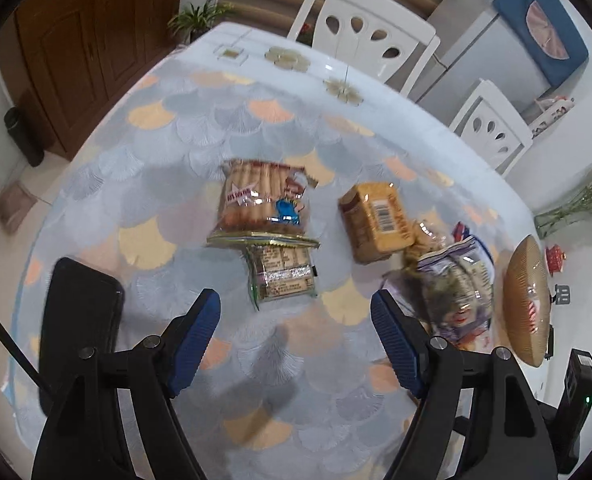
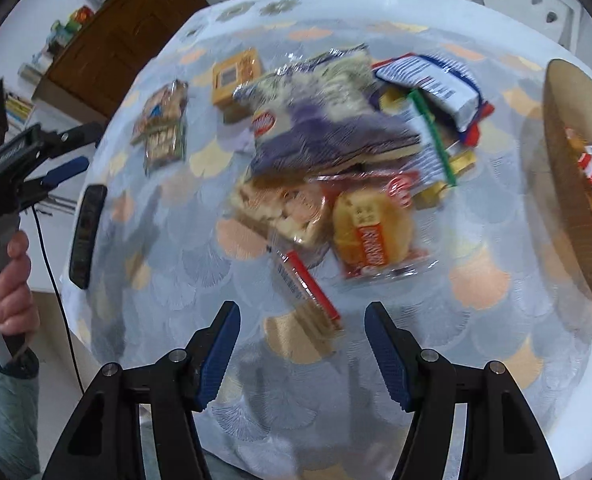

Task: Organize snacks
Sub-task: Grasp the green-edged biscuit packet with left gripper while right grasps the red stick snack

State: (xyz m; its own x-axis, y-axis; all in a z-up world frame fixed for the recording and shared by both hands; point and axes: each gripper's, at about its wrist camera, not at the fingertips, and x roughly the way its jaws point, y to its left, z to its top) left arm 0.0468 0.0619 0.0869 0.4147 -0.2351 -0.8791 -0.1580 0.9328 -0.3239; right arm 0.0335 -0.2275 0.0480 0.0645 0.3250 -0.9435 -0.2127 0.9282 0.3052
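Both ribbed-padded grippers [image 1: 295, 308] [image 2: 302, 322] gape over crinkly, blurred, perhaps foil packets [image 2: 324, 112].

Left gripper [image 1: 295, 320]: jaws wide apart above the tablecloth [image 1: 200, 120], holding nothing.
Ahead: a clear biscuit-stick bag [image 1: 262, 196], a small green packet [image 1: 284, 276] touching its near edge.
Right: orange box [image 1: 376, 220], purple bag [image 1: 454, 292], woven basket [image 1: 526, 300].
Left: black phone [image 1: 81, 312].

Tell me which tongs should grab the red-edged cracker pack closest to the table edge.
Right. The right tongs stand open with the red-edged cracker pack just ahead between their fingers. The left tongs, also open, face the biscuit-stick bag farther left, away from that pack.
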